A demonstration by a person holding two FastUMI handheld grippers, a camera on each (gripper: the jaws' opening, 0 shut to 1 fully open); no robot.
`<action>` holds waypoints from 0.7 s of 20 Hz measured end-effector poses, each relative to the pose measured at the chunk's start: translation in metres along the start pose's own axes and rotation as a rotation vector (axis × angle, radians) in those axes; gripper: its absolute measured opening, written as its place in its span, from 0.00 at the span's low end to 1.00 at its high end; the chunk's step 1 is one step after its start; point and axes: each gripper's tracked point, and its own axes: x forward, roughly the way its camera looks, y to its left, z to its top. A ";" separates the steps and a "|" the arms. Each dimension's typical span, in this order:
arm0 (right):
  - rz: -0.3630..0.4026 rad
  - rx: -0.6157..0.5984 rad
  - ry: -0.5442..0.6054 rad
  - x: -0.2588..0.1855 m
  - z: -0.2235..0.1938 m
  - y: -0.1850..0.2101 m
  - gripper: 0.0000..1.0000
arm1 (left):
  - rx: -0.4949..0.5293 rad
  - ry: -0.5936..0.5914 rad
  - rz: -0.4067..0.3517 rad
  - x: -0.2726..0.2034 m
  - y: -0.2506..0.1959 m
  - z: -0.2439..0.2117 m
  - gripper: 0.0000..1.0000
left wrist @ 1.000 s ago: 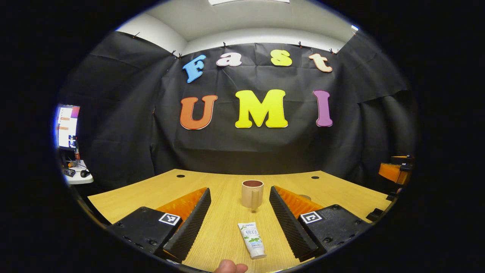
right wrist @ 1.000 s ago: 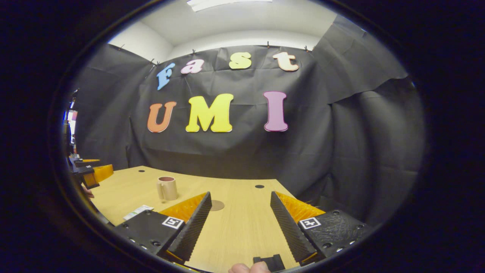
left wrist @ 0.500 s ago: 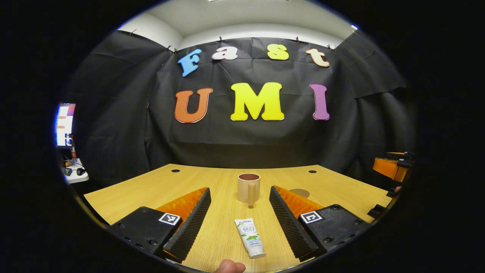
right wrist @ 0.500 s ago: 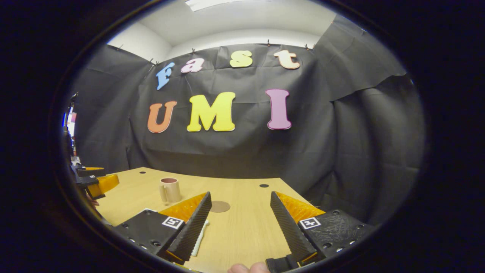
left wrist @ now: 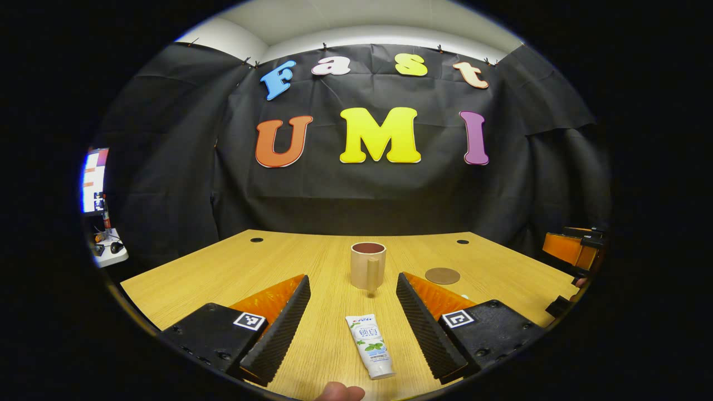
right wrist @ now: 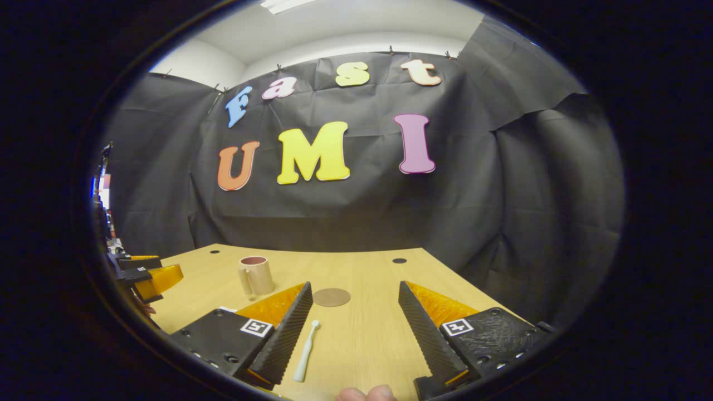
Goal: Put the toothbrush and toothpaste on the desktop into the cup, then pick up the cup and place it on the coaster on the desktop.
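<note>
- Light wood-grain desktop (left wrist: 234, 273) stood in a booth w/ black cloth wall behind; two dark cable holes near its far edge.
- Left gripper (left wrist: 352, 323): fingers spread wide apart, holding nothing, hovering low over desktop.
- White toothpaste tube w/ green leaf print (left wrist: 370, 345) lay flat on desktop betw. the left fingers, touching neither, cap end toward camera.
- Beyond the tube, beige ceramic cup w/ dark brownish inside (left wrist: 367, 265) stood upright, handle facing camera, approx. centred betw. the fingers' line.
- Round brown coaster (left wrist: 442, 275) lay flat to the right of cup, near but apart.
- A fingertip (left wrist: 338, 392) showed at bottom edge of left gripper view.
- Far right in that view: part of the other gripper at desk edge.
- Right gripper (right wrist: 353, 328): fingers also wide apart, nothing gripped.
- Slim white toothbrush (right wrist: 306, 351) lay flat on desktop just beside inner face of its left finger; contact – can't tell.
- Ahead, coaster (right wrist: 331, 297) betw. the fingertips' line; cup (right wrist: 256, 275) further left, upright.
- At left edge of right gripper view, the left gripper (right wrist: 146, 275) over desk edge.
- Fingertips (right wrist: 366, 394) at the bottom edge.
</note>
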 end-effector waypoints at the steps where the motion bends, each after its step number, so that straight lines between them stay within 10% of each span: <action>1: 0.001 -0.009 -0.006 0.000 0.002 0.004 0.93 | 0.007 -0.004 -0.004 0.000 -0.001 0.000 0.99; 14: 0.042 -0.094 0.084 0.009 -0.027 0.037 0.95 | -0.002 0.310 -0.060 0.017 -0.026 -0.079 0.99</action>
